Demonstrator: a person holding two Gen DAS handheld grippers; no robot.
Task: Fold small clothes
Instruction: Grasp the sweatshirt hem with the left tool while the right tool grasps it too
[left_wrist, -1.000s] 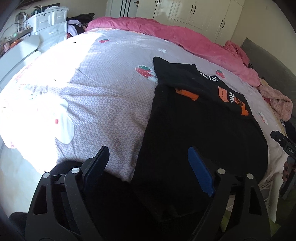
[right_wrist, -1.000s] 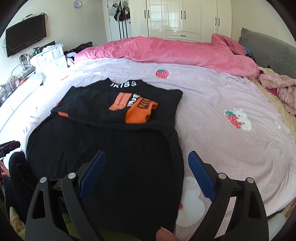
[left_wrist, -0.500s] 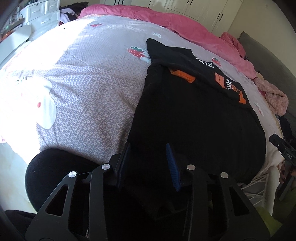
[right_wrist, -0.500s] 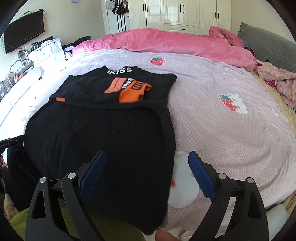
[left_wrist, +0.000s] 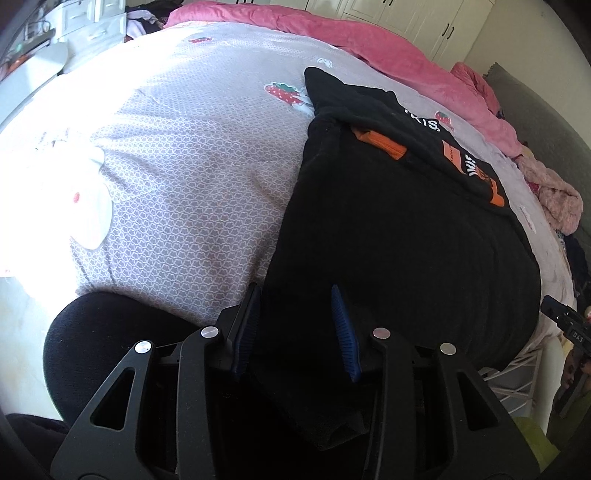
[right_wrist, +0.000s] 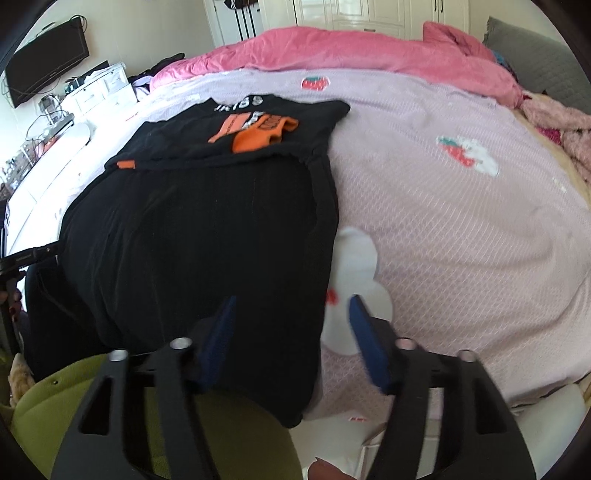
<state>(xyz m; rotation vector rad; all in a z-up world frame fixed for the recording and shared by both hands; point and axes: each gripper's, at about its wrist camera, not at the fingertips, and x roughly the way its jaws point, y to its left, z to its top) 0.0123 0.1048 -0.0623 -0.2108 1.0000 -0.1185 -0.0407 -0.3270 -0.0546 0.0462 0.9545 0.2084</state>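
Observation:
A black garment (left_wrist: 399, 236) lies flat on the lilac bed sheet (left_wrist: 177, 155), its far part folded over and showing orange patches (right_wrist: 258, 136) and white letters. My left gripper (left_wrist: 294, 295) sits at the near left corner of the hem, jaws narrowed with black cloth filling the gap between the blue pads. My right gripper (right_wrist: 293, 301) hangs over the near right corner of the same garment (right_wrist: 199, 229). Its jaws are closing: the left pad is above the cloth, the right pad above the sheet (right_wrist: 461, 229), and the garment's edge lies between them, not pinched.
A pink quilt (right_wrist: 351, 51) is heaped along the bed's far side, with fluffy pink clothes (left_wrist: 557, 199) at the right. White drawers (left_wrist: 92, 18) and a wall screen (right_wrist: 48, 74) stand left. A green seat (right_wrist: 184, 424) and a dark rounded shape (left_wrist: 110, 332) sit below the near edge.
The left jaws narrowed onto the hem corner as the gripper sank. The right gripper came down over the right hem corner and its wide jaws have drawn partly together.

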